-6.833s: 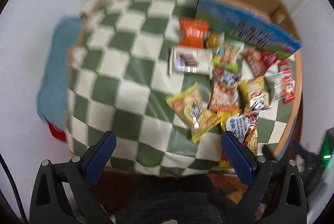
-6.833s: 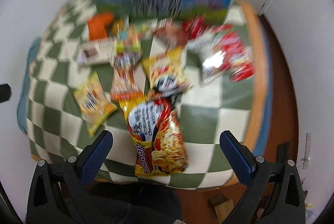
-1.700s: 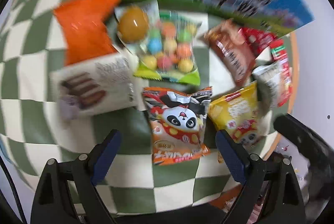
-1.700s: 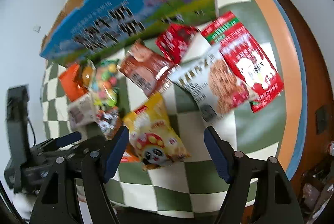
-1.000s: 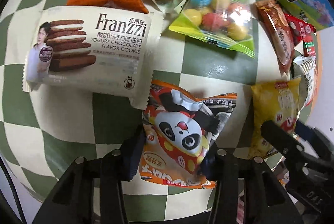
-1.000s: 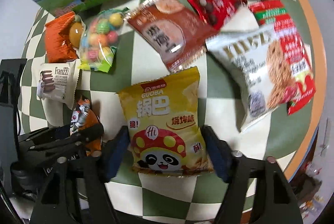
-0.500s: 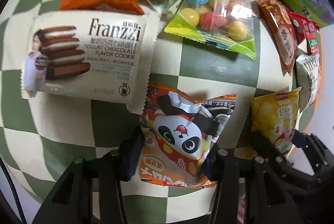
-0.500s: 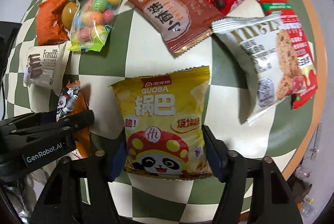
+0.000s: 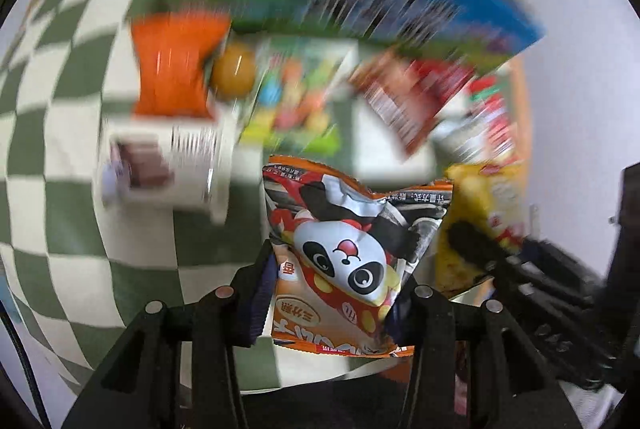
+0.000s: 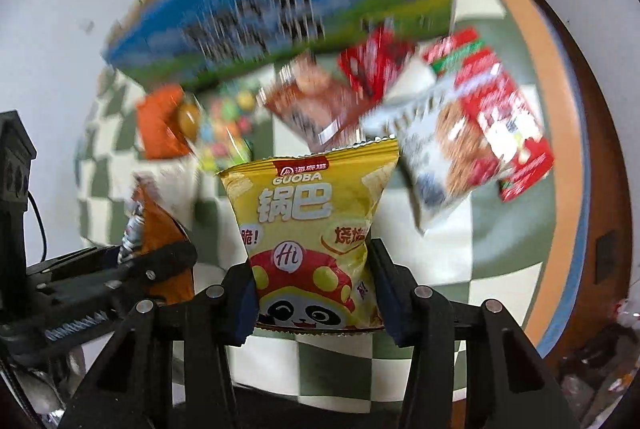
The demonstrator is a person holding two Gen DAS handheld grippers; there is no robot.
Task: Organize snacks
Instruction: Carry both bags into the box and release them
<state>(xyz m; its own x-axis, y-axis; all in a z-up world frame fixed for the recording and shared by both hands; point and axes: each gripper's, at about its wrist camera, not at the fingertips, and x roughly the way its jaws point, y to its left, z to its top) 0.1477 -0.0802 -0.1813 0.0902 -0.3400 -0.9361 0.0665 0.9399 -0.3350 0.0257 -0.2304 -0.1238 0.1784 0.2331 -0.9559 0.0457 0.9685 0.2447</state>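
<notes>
My left gripper is shut on an orange panda snack bag and holds it above the checkered tablecloth. My right gripper is shut on a yellow Guoba snack bag, also lifted off the table. The left gripper and its orange bag show at the left of the right wrist view. The yellow bag and right gripper show at the right of the left wrist view. Behind both stands a blue and green milk carton box.
On the cloth lie an orange packet, a candy-ball bag, a white cookie pack, a brown packet, a white oat-cookie bag and red packets. The table's orange edge runs along the right.
Both grippers have lifted their bags off the table and pulled back. The view is blurred by motion, and the box and remaining snacks now lie farther away.
</notes>
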